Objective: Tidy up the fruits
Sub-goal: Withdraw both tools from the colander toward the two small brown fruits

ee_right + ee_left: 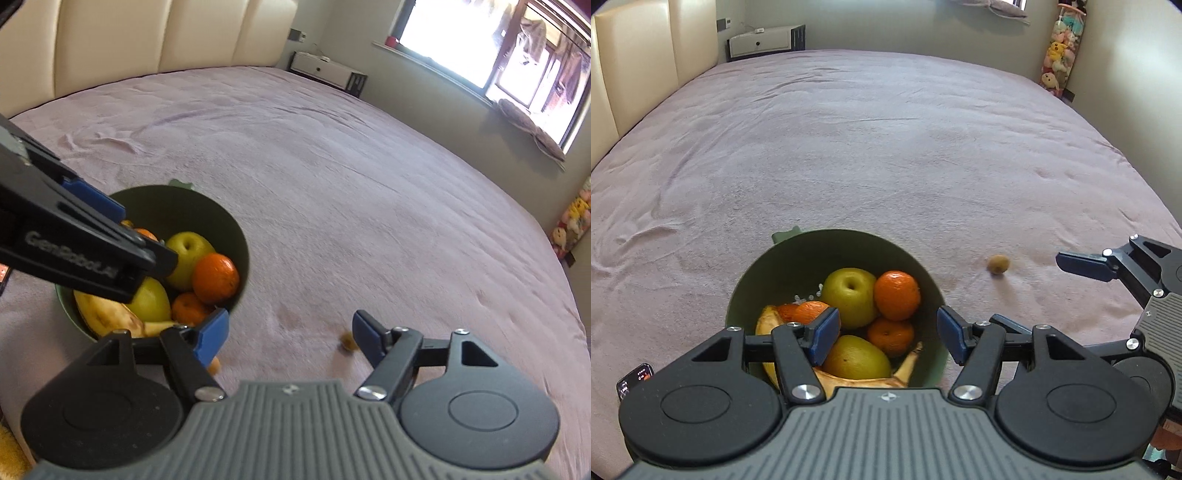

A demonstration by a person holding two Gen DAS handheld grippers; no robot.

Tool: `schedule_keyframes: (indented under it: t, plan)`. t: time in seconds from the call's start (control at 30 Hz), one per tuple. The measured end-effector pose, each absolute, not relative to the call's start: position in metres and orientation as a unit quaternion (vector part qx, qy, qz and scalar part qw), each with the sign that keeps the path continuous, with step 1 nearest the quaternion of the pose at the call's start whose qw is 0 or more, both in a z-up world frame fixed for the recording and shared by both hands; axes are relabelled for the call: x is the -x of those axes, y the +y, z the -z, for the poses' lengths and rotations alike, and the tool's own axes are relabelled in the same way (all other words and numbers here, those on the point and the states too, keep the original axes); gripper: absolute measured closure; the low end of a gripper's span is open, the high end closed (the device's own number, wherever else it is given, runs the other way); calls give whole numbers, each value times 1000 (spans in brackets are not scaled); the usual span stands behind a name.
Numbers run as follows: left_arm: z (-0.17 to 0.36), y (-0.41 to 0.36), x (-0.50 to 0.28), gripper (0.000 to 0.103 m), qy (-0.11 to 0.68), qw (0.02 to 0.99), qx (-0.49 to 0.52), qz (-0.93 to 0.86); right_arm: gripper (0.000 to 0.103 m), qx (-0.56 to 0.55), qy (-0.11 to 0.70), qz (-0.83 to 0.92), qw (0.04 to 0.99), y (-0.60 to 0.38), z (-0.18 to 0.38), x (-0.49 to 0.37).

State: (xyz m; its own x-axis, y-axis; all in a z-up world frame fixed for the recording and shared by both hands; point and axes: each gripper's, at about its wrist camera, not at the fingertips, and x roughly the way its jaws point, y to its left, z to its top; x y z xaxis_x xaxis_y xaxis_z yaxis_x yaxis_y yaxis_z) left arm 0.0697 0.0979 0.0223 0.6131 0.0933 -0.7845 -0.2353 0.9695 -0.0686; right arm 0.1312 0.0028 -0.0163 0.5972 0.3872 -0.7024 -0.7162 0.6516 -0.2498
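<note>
Hovering spread and empty, the left gripper (pixel 888 334) overhangs the full bowl (pixel 753 280); the right gripper (pixel 290 338), also spread, could nudge the small brown fruit (pixel 347 341) beside its right finger, rolling it away.

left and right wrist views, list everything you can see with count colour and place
bowl: one, green, on the bed
oranges: at least three, orange, in the bowl
apple: one, yellow-green, in the bowl
mango-like fruit: one, yellow-green, in the bowl
bananas: one or two, yellow, browning, low in the bowl
small fruit: one, brown, on the blanket right of the bowl
blanket: one, mauve, covering the bed
headboard: one, cream, padded
plush toys: several, in the corner
left tongs: black, blue pads, open above the bowl
right tongs: black, blue pads, open, empty
</note>
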Motion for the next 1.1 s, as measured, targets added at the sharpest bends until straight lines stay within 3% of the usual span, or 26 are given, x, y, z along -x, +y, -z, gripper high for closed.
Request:
schedule_keyframes:
  t: [0.47,0.83,1.03,1.1]
  plan:
    - [-17,40,-43,32,366,908,141,-150,31,169,382,-240,877,-80,21,-138]
    - [35,-3,-41,32,386,906,67,-161,31,107,414,-229,875,-104,35,-146]
    - [61,-7,-48,35,395,898,57,-185,31,83,434,-226,868,-111,50,-155]
    - [68,-7,-53,41,390,898,53,-195,31,77,441,-226,865,-112,55,-159]
